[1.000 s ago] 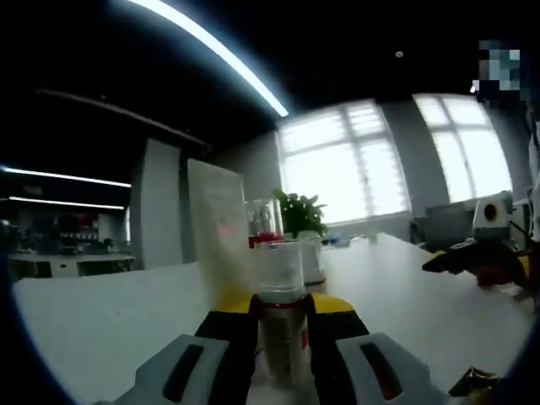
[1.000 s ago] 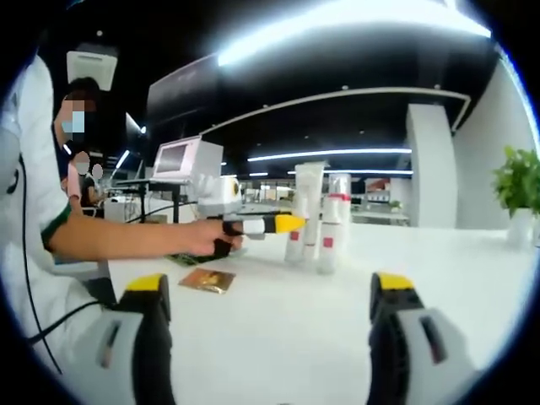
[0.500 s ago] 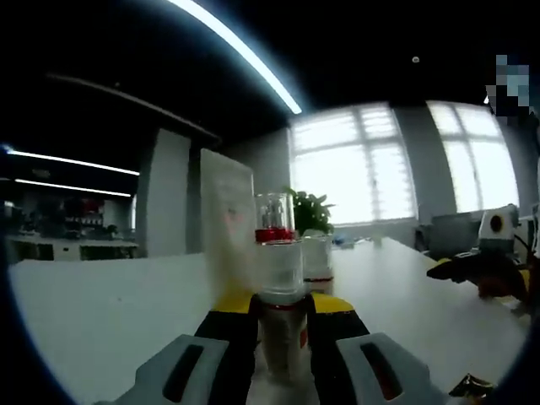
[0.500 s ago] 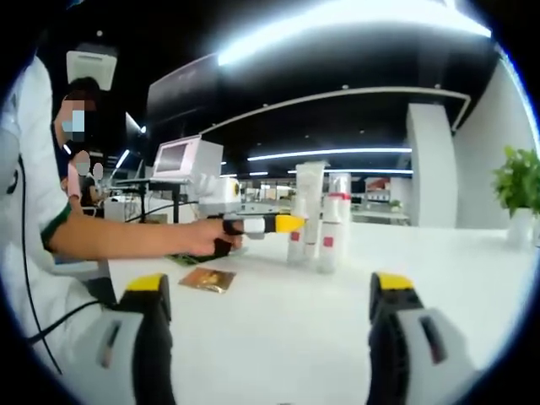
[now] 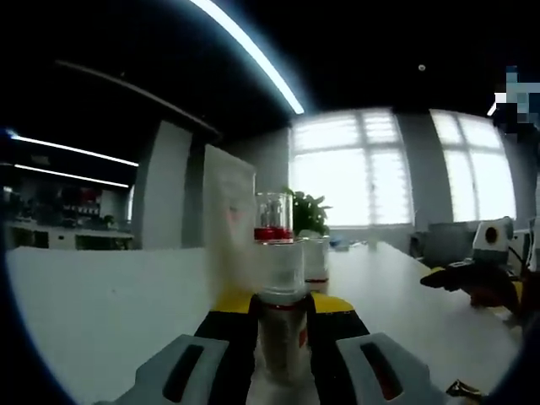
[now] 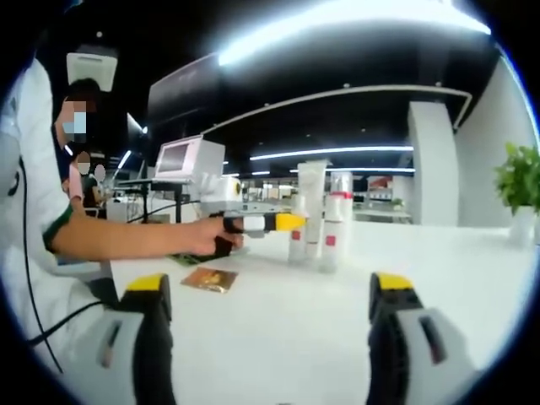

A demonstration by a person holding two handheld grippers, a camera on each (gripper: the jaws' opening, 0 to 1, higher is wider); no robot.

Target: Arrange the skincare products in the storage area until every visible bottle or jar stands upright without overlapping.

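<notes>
Placement step in hand, by the look of it: left gripper (image 5: 283, 325) pinching a small clear-capped bottle (image 5: 281, 321) upright between yellow-tipped jaws, low over the white table (image 5: 101, 321). Just beyond the held bottle, a cluster of products already standing: a tall white tube (image 5: 229, 211), a bottle with a red band under a clear cap (image 5: 273, 221), and a small white jar (image 5: 315, 257) behind to the right. Seen from the right gripper view, same group near mid-table, the tube (image 6: 311, 207) and two slim bottles (image 6: 330, 232) upright and close together, with the left gripper (image 6: 283, 223) reaching in from a person's hand (image 6: 207, 238). Right gripper (image 6: 270, 337) spread wide and empty, well back from the group, above bare table; a small gold sachet (image 6: 207, 279) flat on the surface nearby. Next move probably calls for setting the held bottle down beside the cluster without nudging the tube, then releasing cleanly. Cannot tell whether the bottle's base already touches the table.
</notes>
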